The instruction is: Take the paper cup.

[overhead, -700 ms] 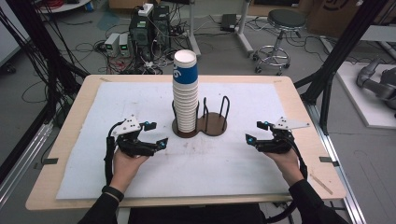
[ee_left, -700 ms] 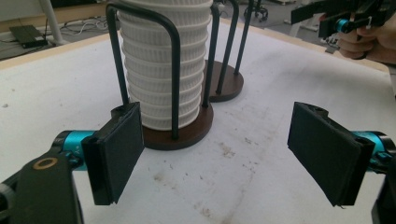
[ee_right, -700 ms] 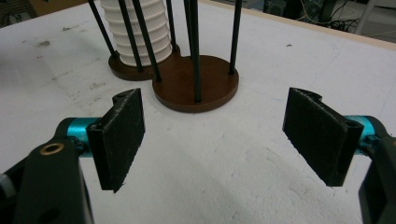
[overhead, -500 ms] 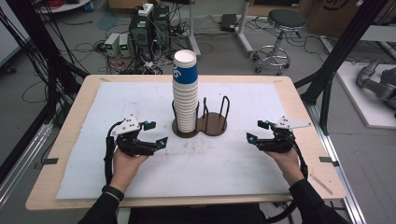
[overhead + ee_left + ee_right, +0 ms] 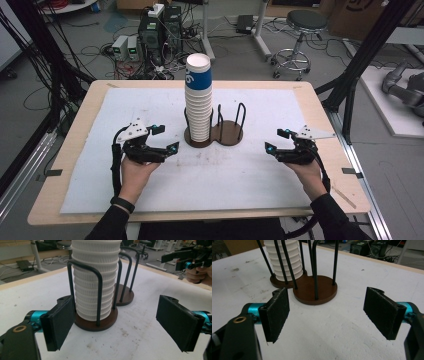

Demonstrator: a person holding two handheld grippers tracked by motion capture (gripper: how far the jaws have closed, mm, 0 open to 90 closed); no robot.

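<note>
From the high view, nothing is started: my left tongs [image 5: 162, 141] and right tongs [image 5: 276, 141] sit released, centre-frame, flanking the tall white ribbed paper cup stack [image 5: 198, 100]. Left gripper view: stack fills the dark two-ring wire holder [image 5: 100, 320], upper centre. Right gripper view: the nearer ring stands empty.

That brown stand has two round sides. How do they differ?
The left ring of the stand holds a tall cup stack with a blue-banded top cup; the right ring holds nothing. The left ring's base is mostly covered, the right ring's base lies bare. Both share brown discs and black wire hoops.
</note>
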